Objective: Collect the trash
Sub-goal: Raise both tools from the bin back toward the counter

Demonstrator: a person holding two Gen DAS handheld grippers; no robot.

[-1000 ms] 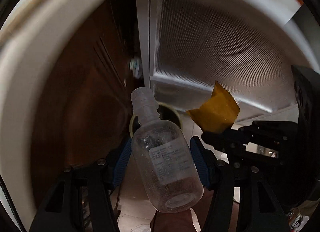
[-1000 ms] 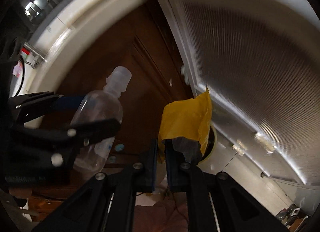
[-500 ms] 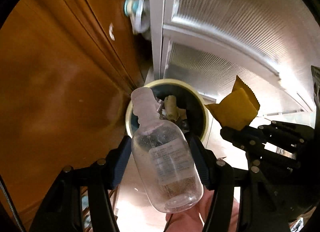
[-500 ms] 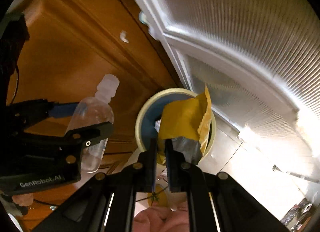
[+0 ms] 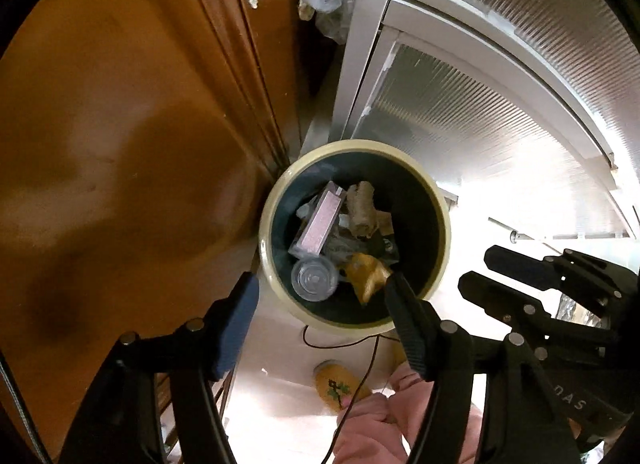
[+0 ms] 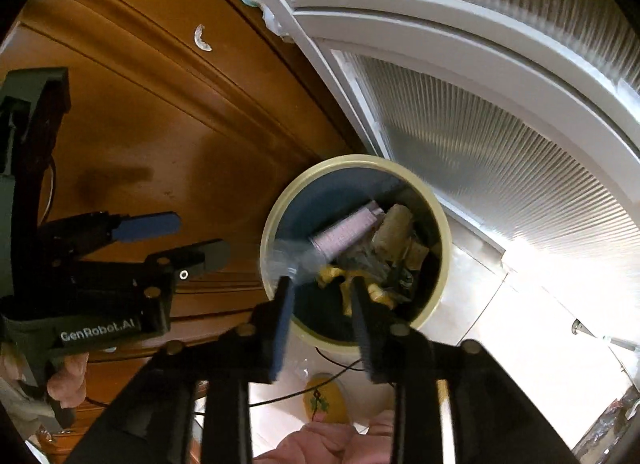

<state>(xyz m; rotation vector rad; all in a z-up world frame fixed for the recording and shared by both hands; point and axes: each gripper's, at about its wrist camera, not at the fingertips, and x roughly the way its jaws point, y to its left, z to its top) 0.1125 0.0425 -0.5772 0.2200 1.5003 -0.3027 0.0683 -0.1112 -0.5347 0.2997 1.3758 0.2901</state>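
Left fingers: left gripper (image 5: 320, 292) points down over the bin mouth, fingers wide apart and widening, nothing between the pads; blue pad (image 5: 236, 316) on one side, dark finger on the other
Right fingers: right gripper (image 6: 322, 292) also over the bin, fingers apart and opening; no pad presses on anything, the yellow wrapper sits below the tips
Clear bottle: plastic bottle (image 5: 314, 278) lies inside the bin, round base facing up, near the rim on the side closest to the left gripper; in the right wrist view it shows only as a blurred clear smear (image 6: 294, 254)
Yellow wrapper: crumpled wrapper (image 5: 366, 274) inside the bin, just beside the bottle, touching the other rubbish; seen too at (image 6: 352, 278)
Other trash in bin: a flat pinkish box (image 5: 320, 222) leaning on edge, a pale roll-shaped piece (image 5: 362, 210) beside it, crinkled clear film under them
Bin: round trash bin (image 5: 442, 224), cream rim, dark blue inside, standing on a pale tiled floor (image 5: 288, 348)
Surroundings: brown wooden cabinet door (image 5: 120, 144) touching or just beside the bin; white-framed ribbed glass door (image 5: 480, 112) on the other side
Below grippers: a yellow slipper (image 5: 336, 384), a thin dark cable (image 5: 360, 348), pink sleeve (image 5: 380, 424)
Person: a hand (image 6: 64, 376) holds the left gripper handle
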